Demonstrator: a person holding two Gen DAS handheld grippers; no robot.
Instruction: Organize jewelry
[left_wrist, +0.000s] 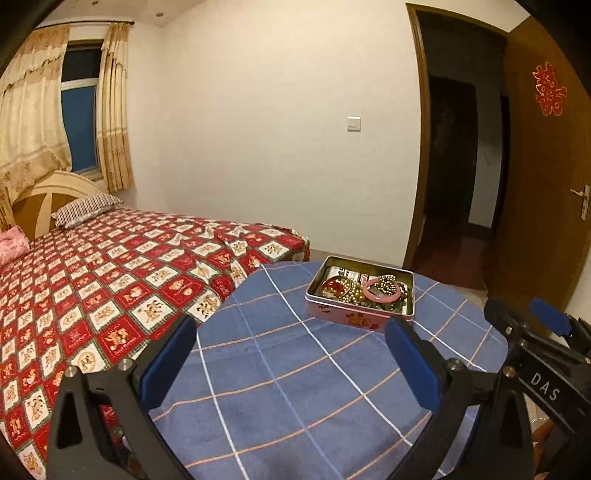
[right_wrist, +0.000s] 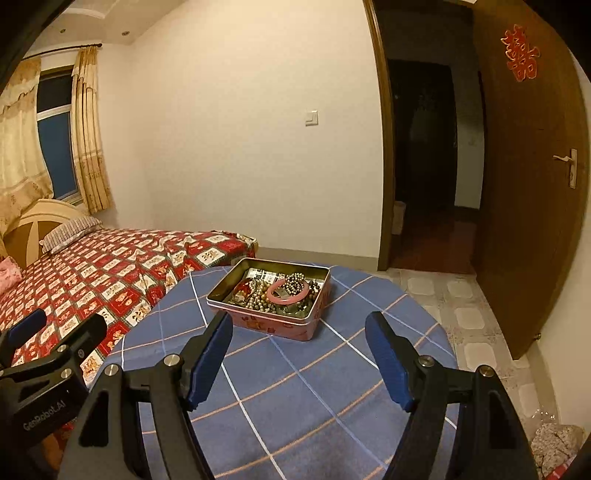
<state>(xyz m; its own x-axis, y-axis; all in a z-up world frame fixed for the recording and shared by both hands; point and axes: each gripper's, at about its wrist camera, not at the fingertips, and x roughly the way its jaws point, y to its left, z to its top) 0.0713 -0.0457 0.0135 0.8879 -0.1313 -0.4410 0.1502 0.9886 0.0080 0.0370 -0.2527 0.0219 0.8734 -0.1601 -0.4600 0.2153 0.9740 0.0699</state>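
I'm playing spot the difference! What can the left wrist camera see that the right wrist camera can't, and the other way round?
Only the left wrist view shows the right hand-held gripper from the side, at its right edge. Only the right wrist view shows the tiled floor, a crumpled bag on it, and the left hand-held gripper at its left edge. Both show the tin of jewelry with a pink bangle, the blue checked tablecloth, the bed, the window and the door.
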